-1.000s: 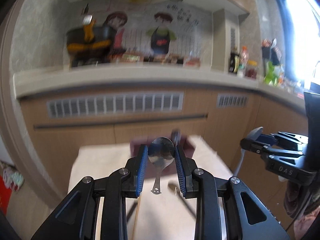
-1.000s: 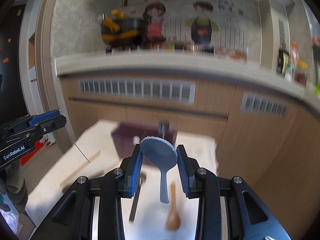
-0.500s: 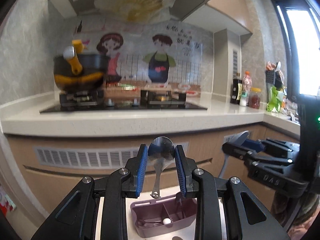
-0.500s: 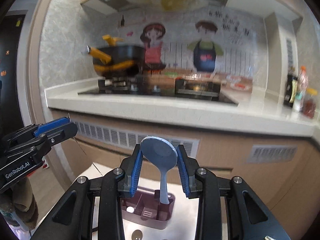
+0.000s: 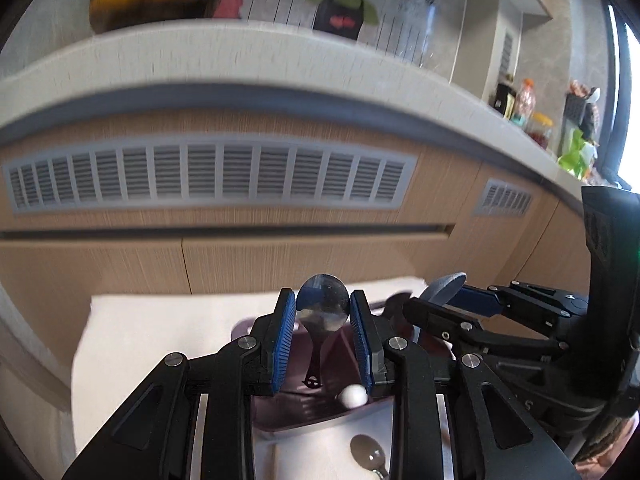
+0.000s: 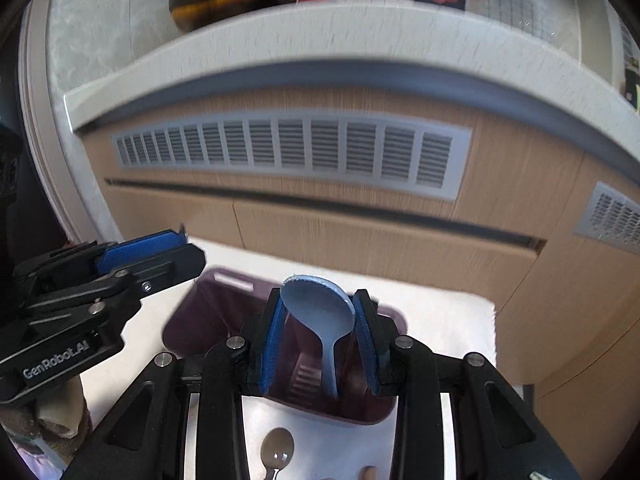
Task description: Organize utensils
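Spoons hang bowl-up over the maroon caddy (image 6: pixel 208 312) on the white-covered bench (image 5: pixel 160 320); left tongs (image 5: pixel 322 336) pinch a shiny steel spoon (image 5: pixel 322 306); right tongs (image 6: pixel 320 340) pinch a pale blue plastic spoon (image 6: pixel 320 312), its handle seemingly inside a compartment.

Left hand-held gripper (image 5: pixel 322 338) black with ribbed blue pads, holding shiny silver spoon (image 5: pixel 322 307). Right hand-held gripper (image 6: pixel 320 340) same colours, holding pale blue spoon (image 6: pixel 320 312). Utensil holder (image 6: pixel 200 316) dark purple-maroon. Tabletop (image 6: pixel 440 320) white. Cabinet front (image 6: pixel 360 236) tan woodgrain, grey slatted vent (image 6: pixel 292 148).
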`<state>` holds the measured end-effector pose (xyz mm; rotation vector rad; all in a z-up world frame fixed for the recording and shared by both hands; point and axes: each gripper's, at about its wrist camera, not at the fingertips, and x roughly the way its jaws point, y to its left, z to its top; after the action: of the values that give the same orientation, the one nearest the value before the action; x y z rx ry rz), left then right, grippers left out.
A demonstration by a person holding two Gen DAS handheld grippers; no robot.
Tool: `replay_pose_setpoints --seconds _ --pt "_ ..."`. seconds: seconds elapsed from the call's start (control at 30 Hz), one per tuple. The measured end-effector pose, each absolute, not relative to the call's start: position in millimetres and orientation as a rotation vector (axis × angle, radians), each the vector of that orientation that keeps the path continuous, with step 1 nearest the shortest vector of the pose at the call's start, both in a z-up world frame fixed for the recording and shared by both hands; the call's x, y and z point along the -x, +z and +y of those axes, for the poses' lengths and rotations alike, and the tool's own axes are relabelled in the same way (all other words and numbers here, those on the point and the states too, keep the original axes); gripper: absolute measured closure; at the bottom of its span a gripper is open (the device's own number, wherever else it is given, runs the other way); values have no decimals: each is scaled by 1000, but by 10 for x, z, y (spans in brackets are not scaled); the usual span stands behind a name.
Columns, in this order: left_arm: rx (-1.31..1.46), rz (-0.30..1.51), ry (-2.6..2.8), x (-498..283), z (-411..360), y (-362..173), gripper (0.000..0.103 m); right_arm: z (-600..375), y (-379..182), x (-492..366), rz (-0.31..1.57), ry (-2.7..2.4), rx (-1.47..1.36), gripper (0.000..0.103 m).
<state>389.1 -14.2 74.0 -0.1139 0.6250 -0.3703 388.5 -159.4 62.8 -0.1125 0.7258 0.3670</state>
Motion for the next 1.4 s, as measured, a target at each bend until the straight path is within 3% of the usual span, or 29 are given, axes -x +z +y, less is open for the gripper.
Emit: replay_pose_setpoints --seconds 0.13,0.27,0.43,0.5,0.57,0.8,1.1,1.13,1.2,1.4 --pt "134 684 -380 -3949 -143 540 73 -1564 520 -3877 730 356 151 68" --pt "154 685 -366 -3888 -58 533 65 -1580 535 -3770 689 322 179 42" --pt "145 634 -335 -3651 71 663 52 -1674 672 -3498 617 288 211 28" --pt "132 623 -324 -3522 124 693 49 -1735 740 -3367 582 252 230 8" --pt "113 618 -312 -3390 164 695 46 -1800 769 -3230 548 210 248 2" --pt "65 655 -280 -2878 308 496 36 -2094 624 -2789 599 194 258 1" --pt "51 764 -233 -2238 431 -1 33 -2396 -103 -2113 762 205 236 3" --pt "48 773 -229 -2173 435 -50 32 -2399 -182 -2036 769 206 247 6" --pt "40 787 -221 -2060 422 -118 31 -2398 -311 -1927 791 209 269 24" --pt "58 825 -188 -1842 465 -321 24 -2547 -552 -1930 852 190 221 41"
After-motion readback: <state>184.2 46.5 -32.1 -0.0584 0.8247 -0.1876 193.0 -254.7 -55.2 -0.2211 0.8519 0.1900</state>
